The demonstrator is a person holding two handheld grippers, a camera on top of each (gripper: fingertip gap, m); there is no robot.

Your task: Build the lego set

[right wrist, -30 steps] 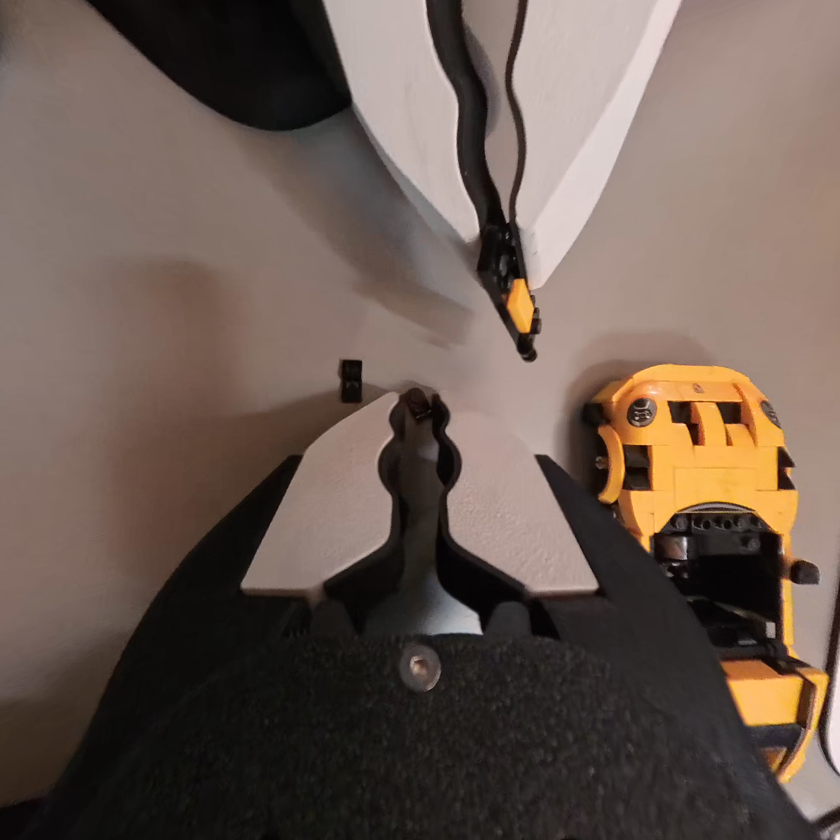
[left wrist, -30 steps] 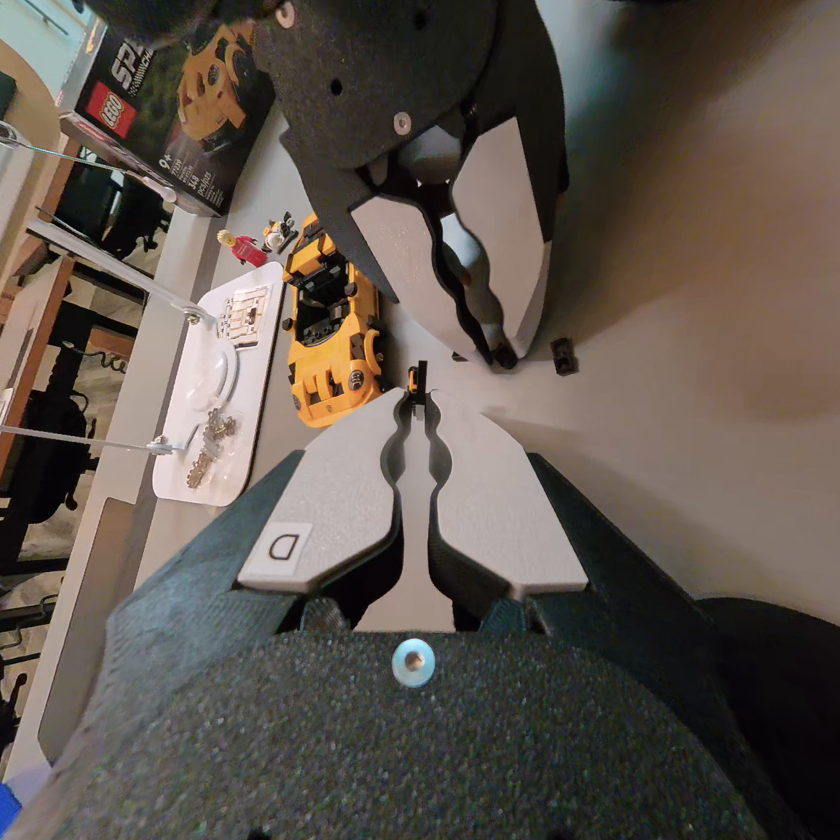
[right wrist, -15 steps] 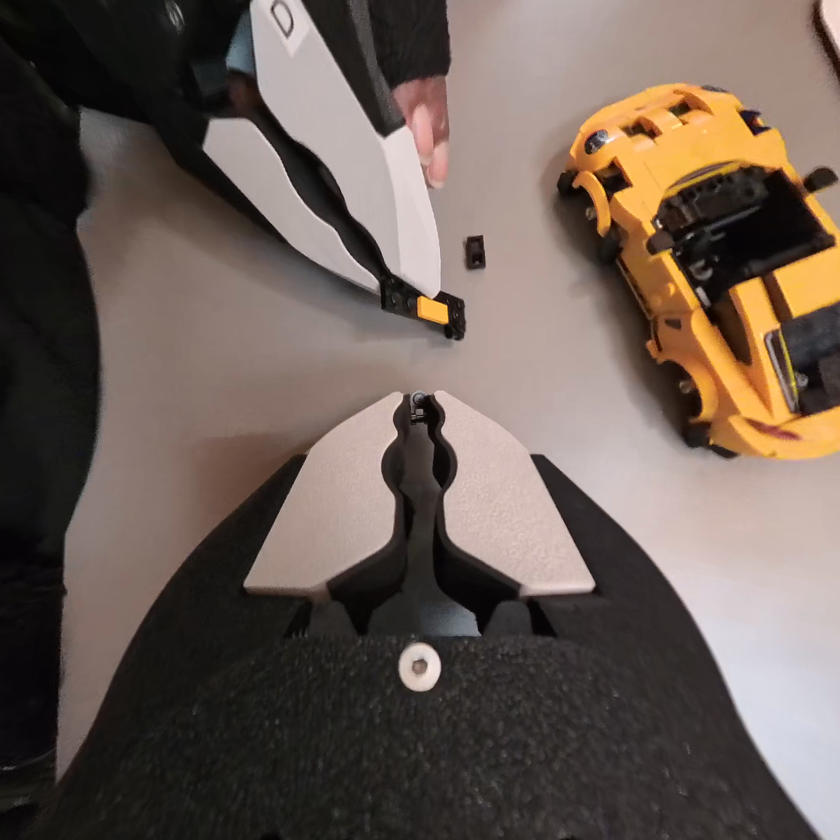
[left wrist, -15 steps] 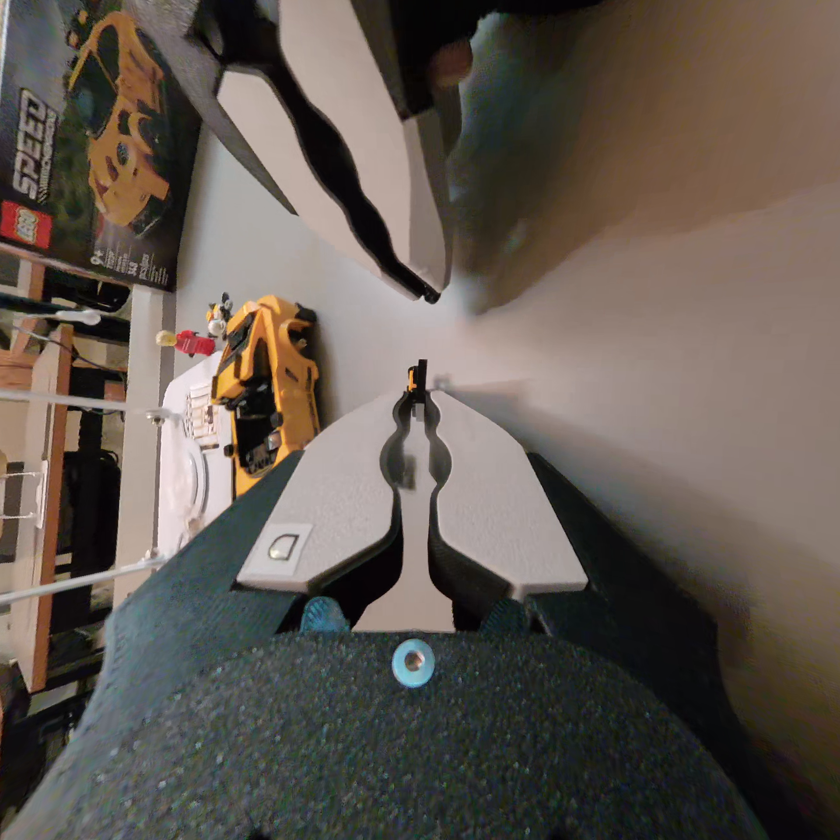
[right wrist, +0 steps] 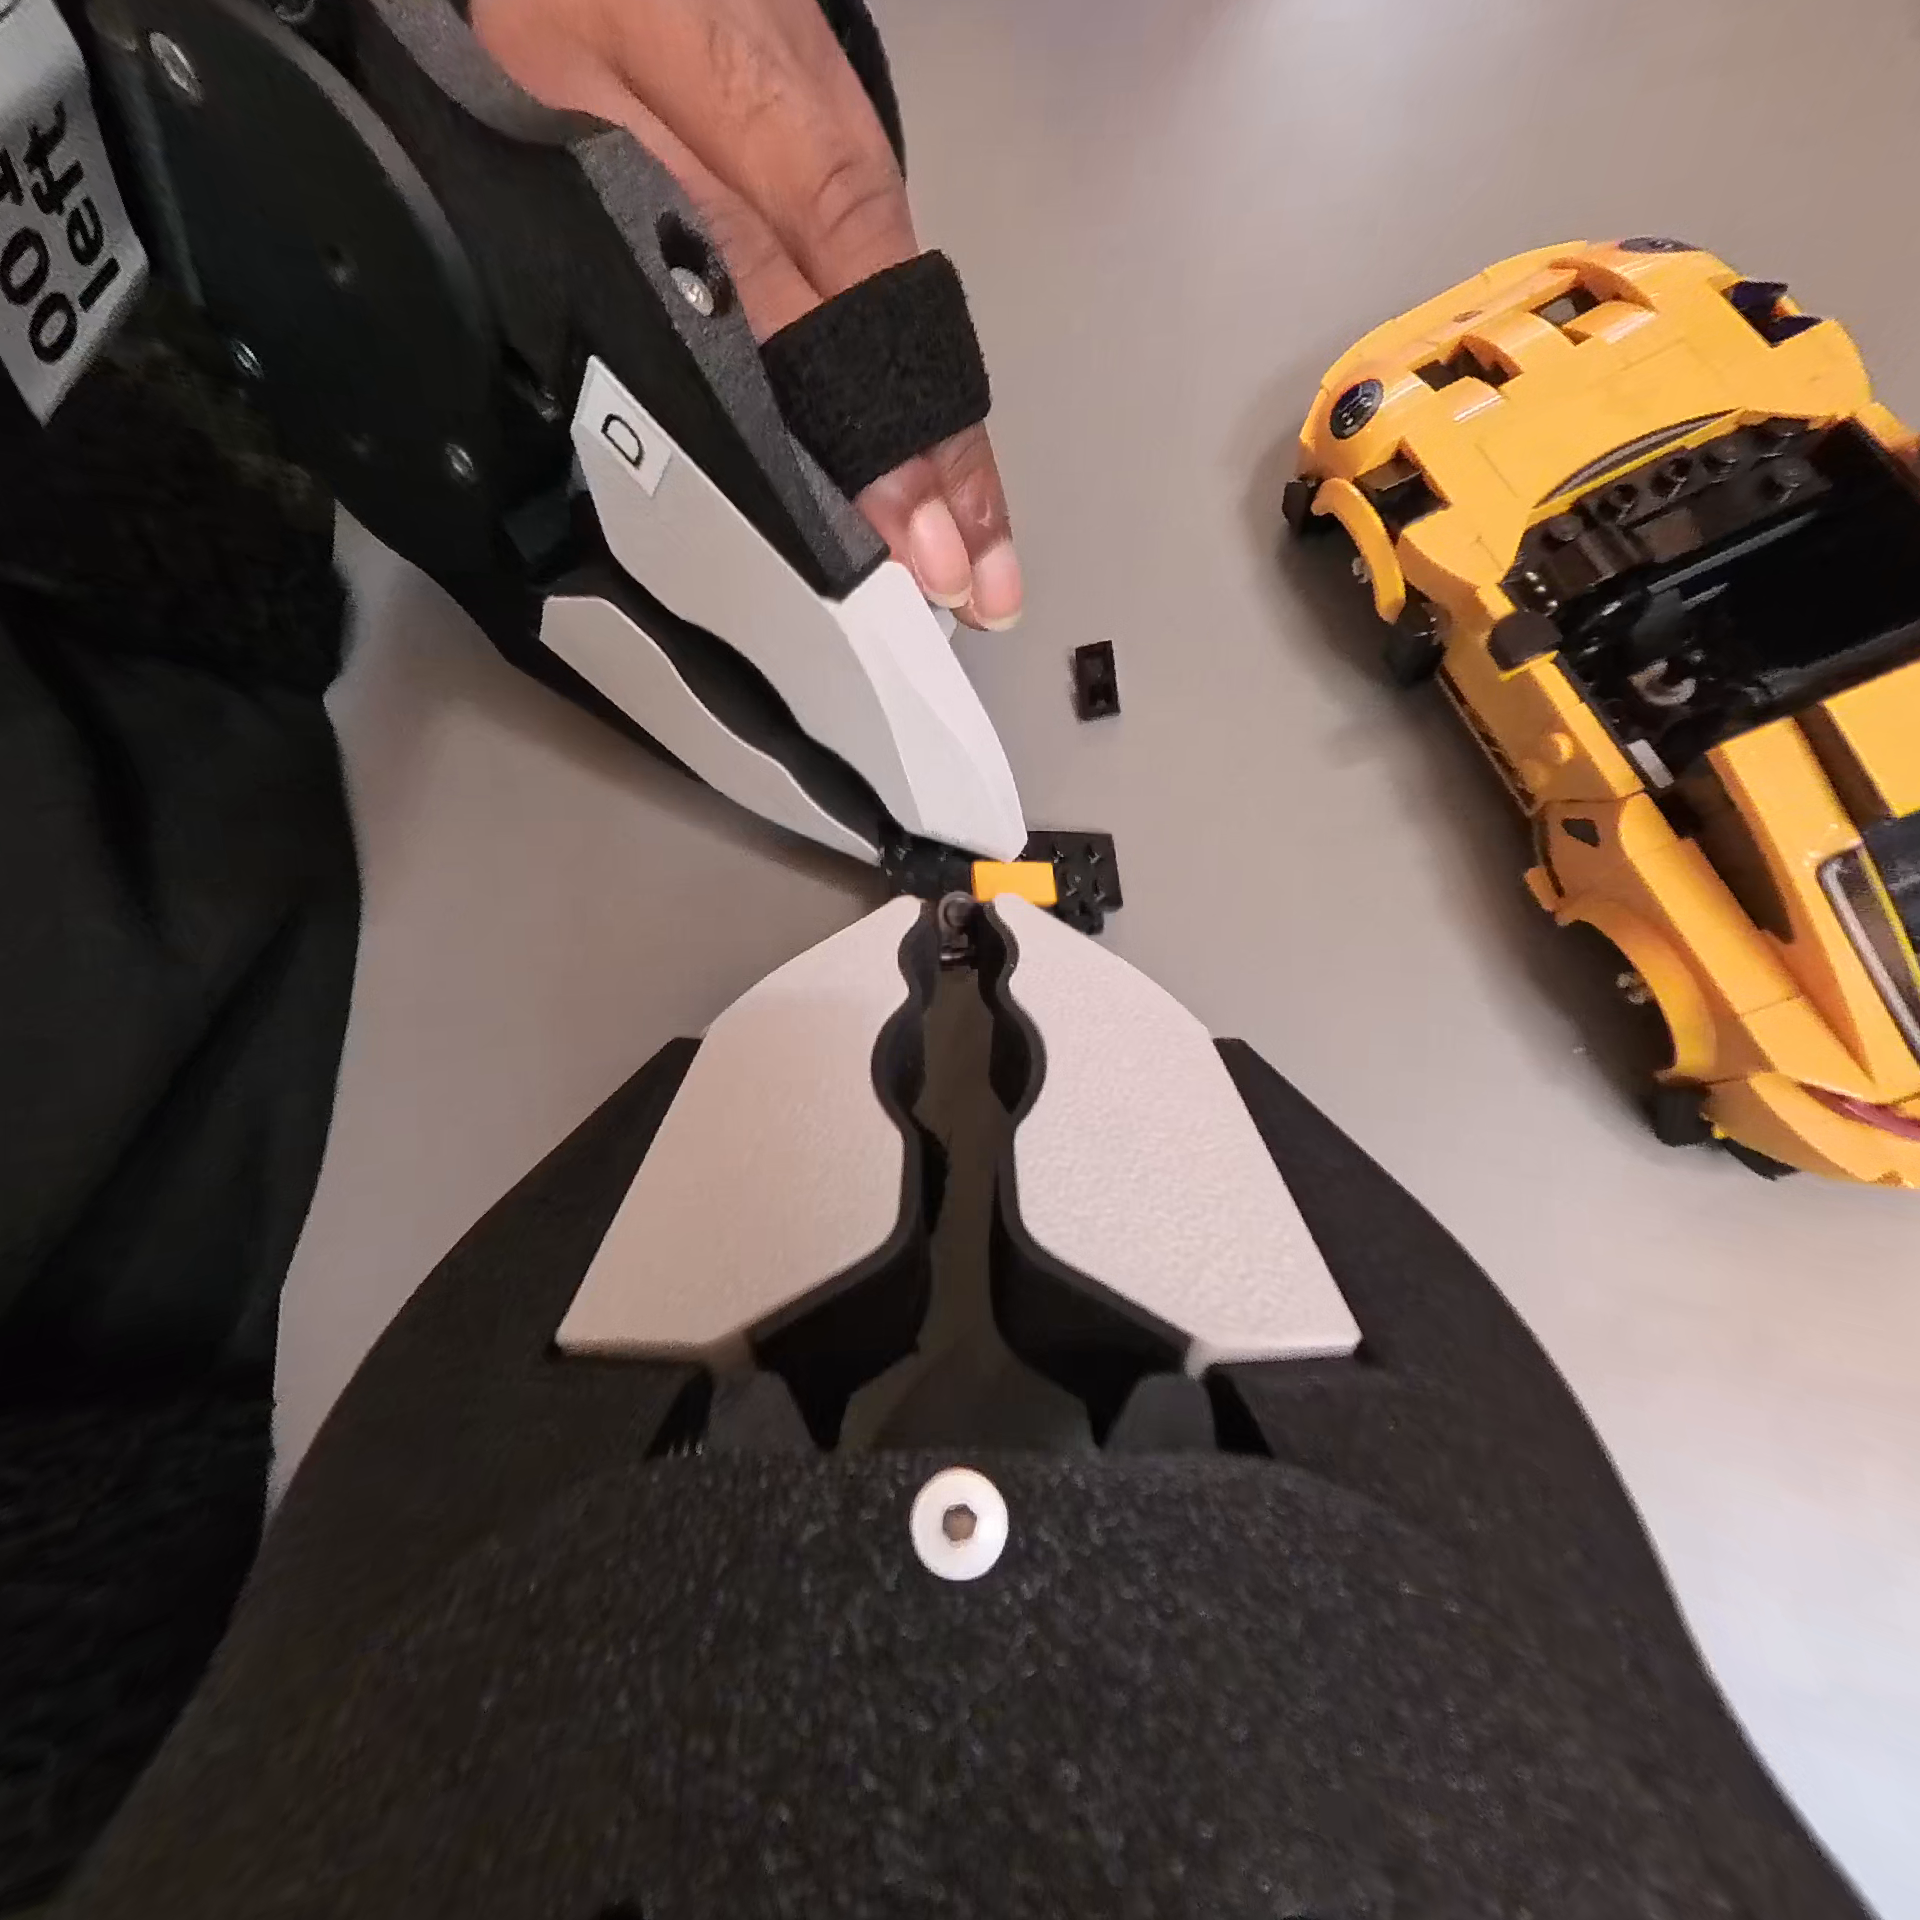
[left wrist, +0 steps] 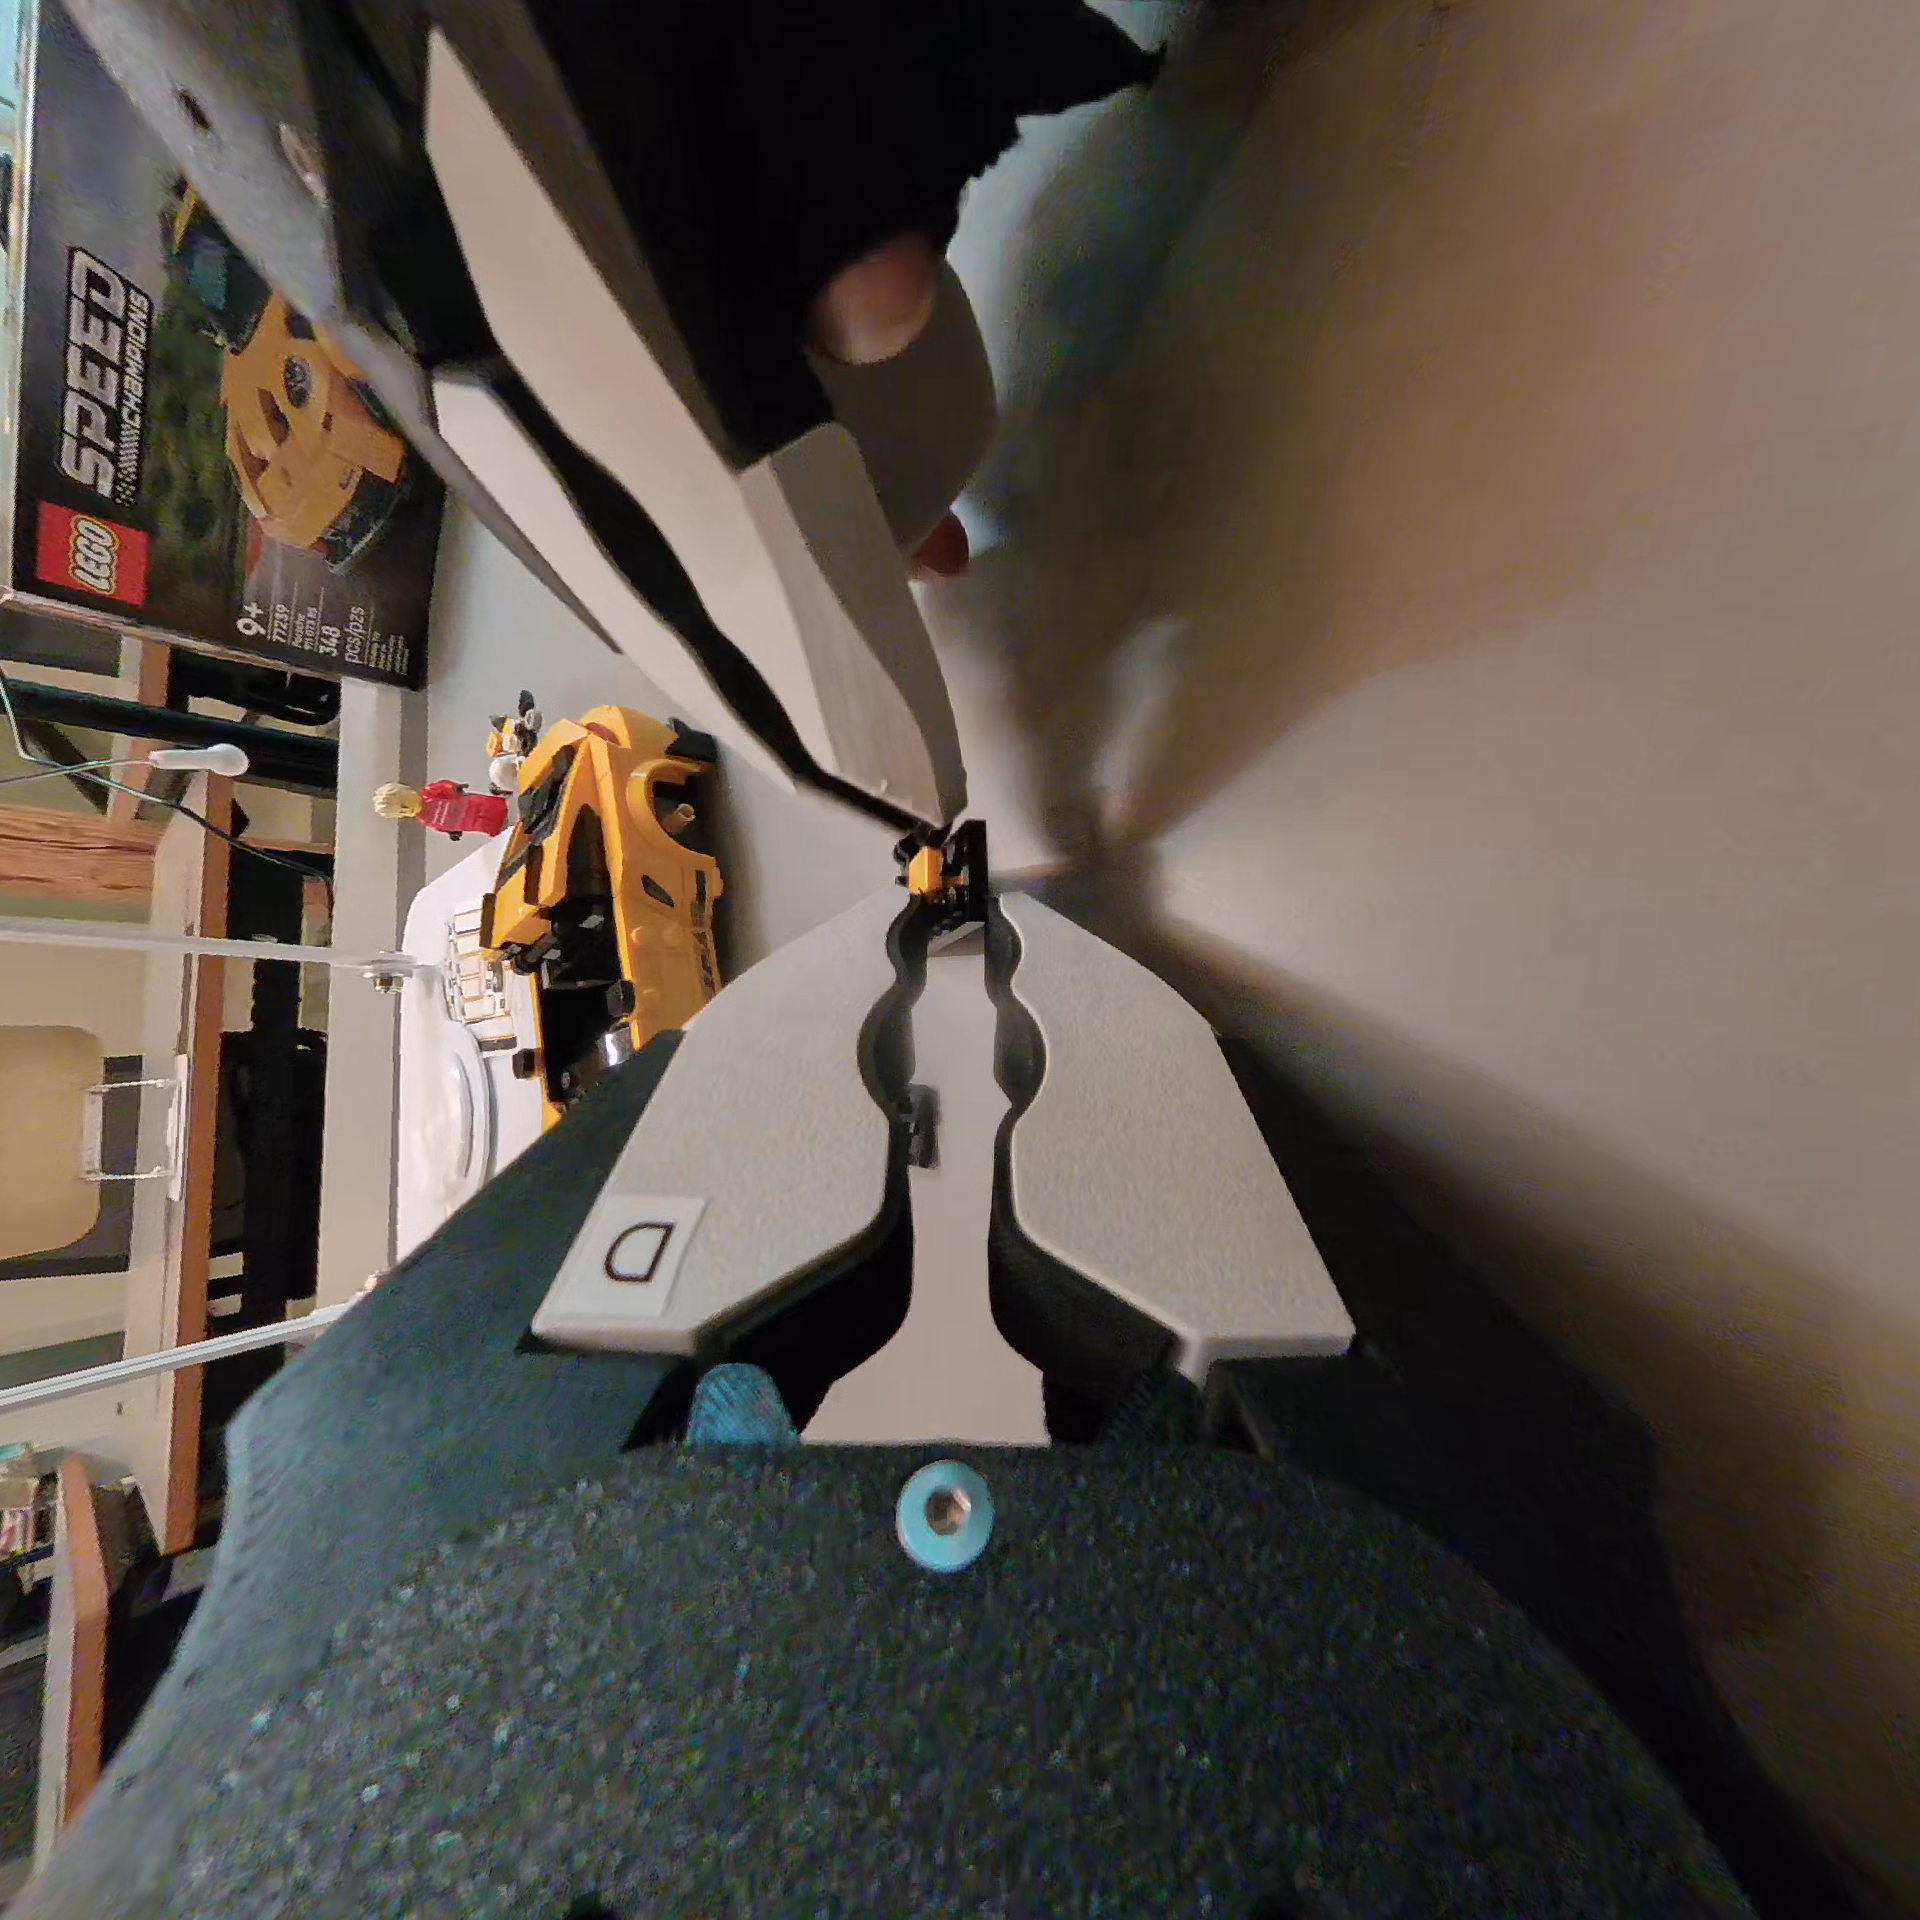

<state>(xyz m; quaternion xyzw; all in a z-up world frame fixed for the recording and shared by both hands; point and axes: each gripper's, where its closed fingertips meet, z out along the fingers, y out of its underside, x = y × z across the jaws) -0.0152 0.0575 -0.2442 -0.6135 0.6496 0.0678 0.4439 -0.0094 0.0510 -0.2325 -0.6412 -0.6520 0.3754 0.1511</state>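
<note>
Left wrist view: the left gripper (left wrist: 943, 902) is pressed together on a small black-and-yellow plate assembly (left wrist: 940, 868), held at its very tips. The right gripper (left wrist: 930, 821) comes in from above, tip to tip with it. The yellow car (left wrist: 613, 883) lies off to the left, well apart.

Right wrist view: the right gripper (right wrist: 961, 920) is pinched on a tiny black piece (right wrist: 956, 925), which sits just beside the plate assembly (right wrist: 1013, 881). The assembly's long axis runs across the right gripper's line. A spare black piece (right wrist: 1096, 677) lies on the table (right wrist: 1351, 1351), near the hand (right wrist: 831, 208).
</note>
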